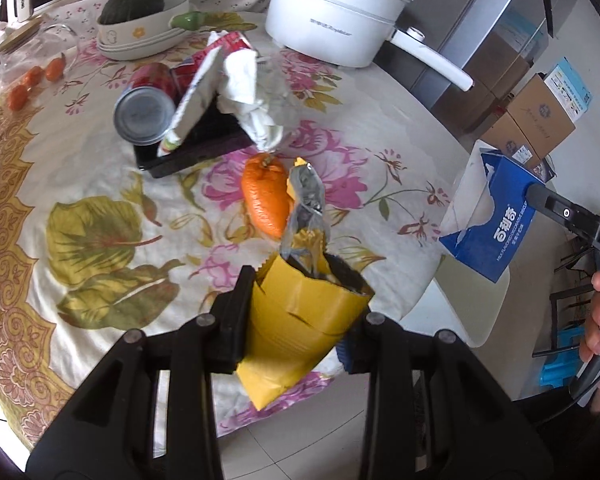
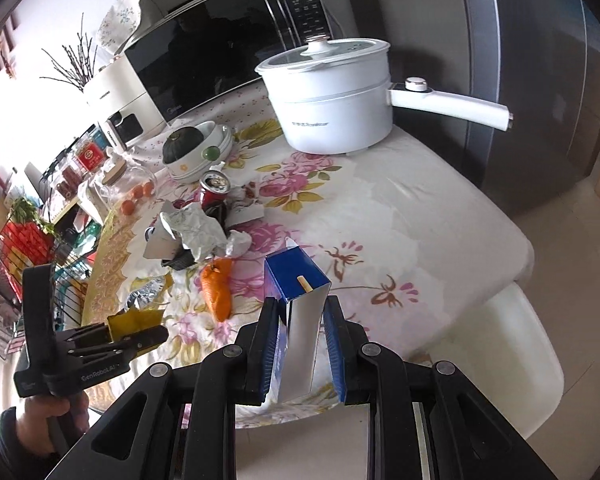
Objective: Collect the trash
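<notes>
Nearest you, your left gripper (image 1: 300, 312) has its jaws clamped on a torn yellow snack bag (image 1: 300, 320), whose silver lining flops open at the top. Your right gripper (image 2: 300, 344) is squeezed tight on a blue tissue box (image 2: 296, 300), held lifted over the near edge of the table (image 2: 440, 220).

Just beyond the bag, an orange peel (image 1: 264, 196) lies loose on the floral cloth. Past that sits a black tray (image 1: 204, 148) piled with a red can (image 1: 148, 108) on its side, a crumpled carton (image 1: 204, 92) and wadded paper (image 1: 252, 104). So 2 pieces are in hand; the rest of the trash is on the table.

Farther back stand a bowl with a green squash (image 1: 136, 4), 3 small tomatoes (image 1: 32, 80) and a white electric pot (image 2: 332, 108).

Watch the bag: you hold only its lower part, and if you tilt it the open mouth could spill crumbs. The box is pinched across thin cardboard walls, so a hard squeeze could crush it or let it slip. No bin is visible in either view, and swinging both loads across the cluttered table risks knocking the can off its tray.
</notes>
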`<state>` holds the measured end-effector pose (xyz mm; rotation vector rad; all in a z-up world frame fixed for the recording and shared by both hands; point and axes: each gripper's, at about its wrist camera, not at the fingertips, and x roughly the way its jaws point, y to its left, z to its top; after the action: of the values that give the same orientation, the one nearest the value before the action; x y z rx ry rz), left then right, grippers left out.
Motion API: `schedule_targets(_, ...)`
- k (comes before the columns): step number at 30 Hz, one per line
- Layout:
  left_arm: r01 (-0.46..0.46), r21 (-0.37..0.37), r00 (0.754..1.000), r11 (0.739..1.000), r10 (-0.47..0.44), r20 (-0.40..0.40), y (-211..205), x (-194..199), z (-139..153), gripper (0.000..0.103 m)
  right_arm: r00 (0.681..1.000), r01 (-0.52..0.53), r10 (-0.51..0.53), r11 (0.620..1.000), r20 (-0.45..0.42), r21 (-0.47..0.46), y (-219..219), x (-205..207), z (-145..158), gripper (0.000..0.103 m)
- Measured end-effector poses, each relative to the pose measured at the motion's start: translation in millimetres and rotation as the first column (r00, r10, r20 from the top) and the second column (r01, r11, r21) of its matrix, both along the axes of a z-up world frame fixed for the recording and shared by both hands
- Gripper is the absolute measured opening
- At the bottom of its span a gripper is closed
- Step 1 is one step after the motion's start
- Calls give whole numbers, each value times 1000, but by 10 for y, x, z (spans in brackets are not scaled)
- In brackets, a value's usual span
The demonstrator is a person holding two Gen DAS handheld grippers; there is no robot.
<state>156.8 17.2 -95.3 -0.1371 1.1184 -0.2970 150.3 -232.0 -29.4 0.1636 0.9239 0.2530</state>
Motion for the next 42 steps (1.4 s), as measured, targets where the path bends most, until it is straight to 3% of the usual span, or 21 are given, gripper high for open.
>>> schedule_targets(14, 178, -45, 984, 983, -177, 30, -1040, -4, -10, 37, 992, 123, -123, 992, -27, -29, -912, -288, -67, 24)
schedule_targets(20, 284, -75, 958, 956, -280, 57, -1572, -59, -43, 37, 980, 187, -189, 982, -55, -38, -1261, -412, -165, 24)
schedule_targets(30, 450, -93, 893, 888, -445, 66, -2366, -144, -280, 37, 962, 248, -256, 965, -98, -84, -1716, -572, -341, 24)
schedule_targets(38, 476, -78, 879, 876, -474, 48, -2524, -46, -443, 37, 948, 278, -294, 952, -124, -130, -2003, -629, -479, 24)
schedule_targets(39, 476, -77, 880, 876, -473, 51, -2529, -30, -457, 38, 946, 280, -297, 950, -128, -135, -2035, -634, -499, 24)
schedule_targets(41, 469, -63, 883, 881, -467, 47, -2536, 3, -481, 61, 944, 284, -302, 948, -134, -142, -2067, -642, -526, 24)
schedule_targets(42, 459, -55, 888, 887, -457, 48, -2524, 14, -477, 67, 943, 286, -305, 947, -136, -143, -2091, -648, -535, 24)
